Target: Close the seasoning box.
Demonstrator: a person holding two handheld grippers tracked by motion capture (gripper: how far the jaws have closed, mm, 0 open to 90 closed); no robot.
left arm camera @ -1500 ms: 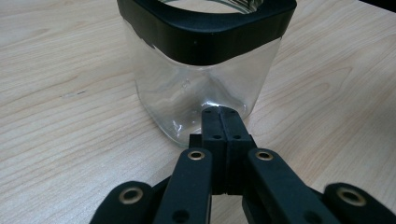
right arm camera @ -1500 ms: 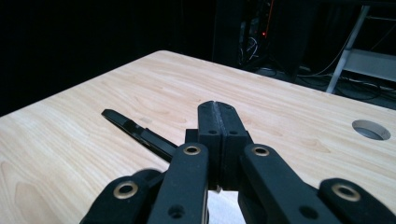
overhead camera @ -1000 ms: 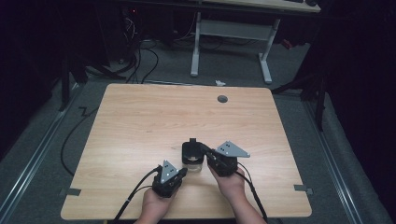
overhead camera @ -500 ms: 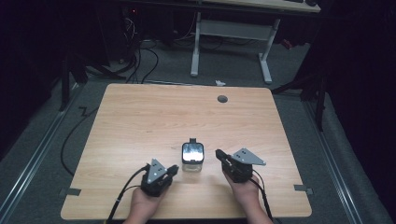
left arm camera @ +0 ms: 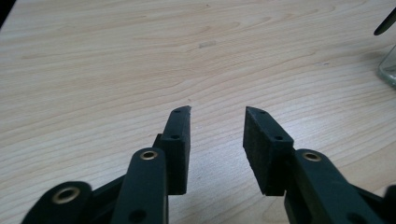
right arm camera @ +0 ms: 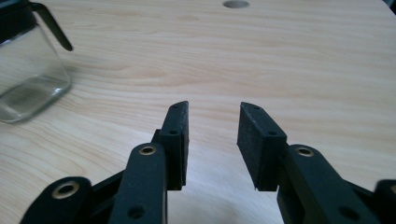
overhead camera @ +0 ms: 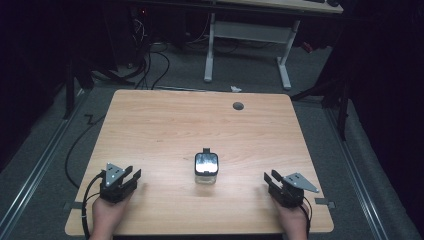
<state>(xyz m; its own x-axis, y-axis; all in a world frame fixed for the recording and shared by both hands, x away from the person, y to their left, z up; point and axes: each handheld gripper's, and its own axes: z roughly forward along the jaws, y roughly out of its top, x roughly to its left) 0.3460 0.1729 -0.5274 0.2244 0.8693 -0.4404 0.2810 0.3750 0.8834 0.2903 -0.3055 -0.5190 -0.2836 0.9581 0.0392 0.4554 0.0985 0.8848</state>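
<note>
Jar (overhead camera: 206, 168) stands alone mid-desk (overhead camera: 160, 130); my left claw (overhead camera: 131, 175) and right claw (overhead camera: 270, 179) are released, so a careless approach could topple it.

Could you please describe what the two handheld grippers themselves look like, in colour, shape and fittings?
Both the left gripper and the right gripper are black, each topped by a grey three-cornered plate. Each has two black arms with brass-ringed holes, ending in flat rectangular black pads fixed by small screws. A black cable trails from each.

Upright lidded glass jar (overhead camera: 206, 168), table centre
</note>
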